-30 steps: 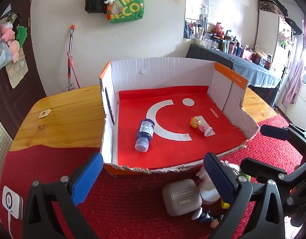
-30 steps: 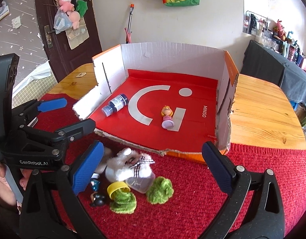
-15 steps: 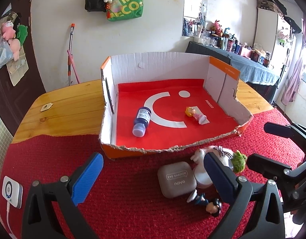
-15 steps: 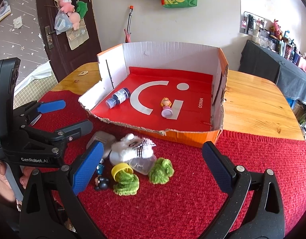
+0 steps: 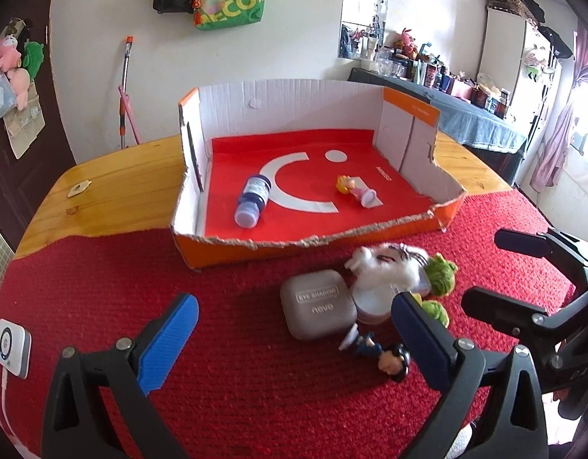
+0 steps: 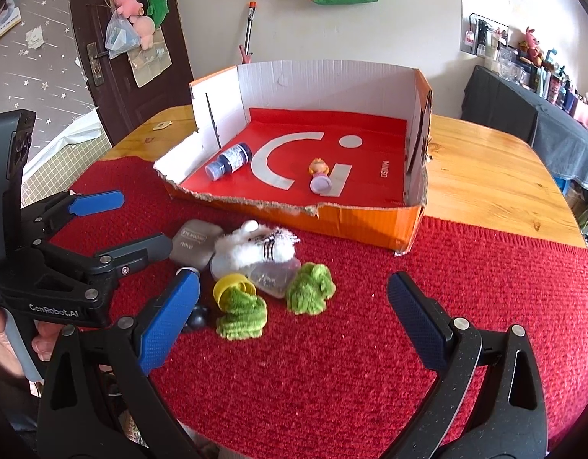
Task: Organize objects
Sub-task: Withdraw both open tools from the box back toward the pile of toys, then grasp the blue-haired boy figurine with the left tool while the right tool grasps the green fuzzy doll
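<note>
Item: cardboard tray (image 5: 420, 225), torn low front wall, on the desk (image 6: 481, 168). Contents: blue bottle (image 5: 253, 201) lying on its side at left; small doll figurine (image 5: 355, 190) lying at centre.

Item: loose pile on the red mat (image 6: 408, 306), just in front of the tray. Grey eye-shadow case (image 5: 316, 310), white plush (image 6: 255, 246), clear jar (image 6: 274, 277), yellow cap (image 6: 234, 290), two green plush pieces (image 6: 309, 292), dark-haired figurine (image 5: 385, 355); most of them touching.

Item: left hand-held gripper (image 5: 294, 340), jaws apart, empty, above the mat facing the grey case. Right hand-held gripper (image 6: 294, 317), jaws apart, empty, facing the green plush.

Step, as judged: between picks; two items boxed, the pile outstanding. Next move calls for closing on one pile item and lifting it over the torn front wall.

Room: mat bare right of the pile; tray floor largely open at right and rear.
</note>
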The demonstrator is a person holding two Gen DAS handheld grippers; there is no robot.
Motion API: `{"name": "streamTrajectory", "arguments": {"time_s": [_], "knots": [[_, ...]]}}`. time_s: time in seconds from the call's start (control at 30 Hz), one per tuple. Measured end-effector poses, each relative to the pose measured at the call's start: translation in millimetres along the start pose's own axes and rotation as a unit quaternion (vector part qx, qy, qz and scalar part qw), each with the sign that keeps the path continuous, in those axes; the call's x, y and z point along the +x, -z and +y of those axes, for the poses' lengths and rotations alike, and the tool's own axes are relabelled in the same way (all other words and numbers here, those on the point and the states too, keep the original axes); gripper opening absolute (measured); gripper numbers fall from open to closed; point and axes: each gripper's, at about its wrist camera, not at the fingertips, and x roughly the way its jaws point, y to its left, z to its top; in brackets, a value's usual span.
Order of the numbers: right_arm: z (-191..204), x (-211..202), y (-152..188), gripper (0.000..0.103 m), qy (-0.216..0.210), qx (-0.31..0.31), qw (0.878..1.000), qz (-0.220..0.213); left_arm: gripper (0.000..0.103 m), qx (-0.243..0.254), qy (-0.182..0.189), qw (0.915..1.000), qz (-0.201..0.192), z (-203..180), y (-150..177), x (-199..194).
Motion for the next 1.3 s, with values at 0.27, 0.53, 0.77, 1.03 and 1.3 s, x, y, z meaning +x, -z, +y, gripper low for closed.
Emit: {"name": "streamTrajectory", "arguments": {"time_s": [0.27, 0.53, 0.77, 1.03, 1.3], "knots": [[0, 2, 9, 0.083, 0.0, 0.001, 1.0, 0.006, 0.103, 0.003, 0.017, 0.9998, 0.011, -7, 14, -1], [2, 5, 19, 0.077, -0.003, -0.003, 1.0, 0.016, 0.103, 0.025, 0.033, 0.999, 0.014, -18, 27, -2], [-2, 8, 23, 0.072, 0.002, 0.003, 1.0, 0.021, 0.103, 0.034, 0.043, 0.9984, 0.014, -24, 32, 0], [-16, 13, 22, 0.065, 0.014, 0.022, 0.999, 0.024, 0.103, 0.052, 0.044, 0.9976, 0.013, -31, 35, 4], [-22, 24, 21, 0.063, 0.015, 0.024, 0.999, 0.032, 0.101, 0.044, 0.053, 0.9971, 0.031, -26, 36, 16]]}}
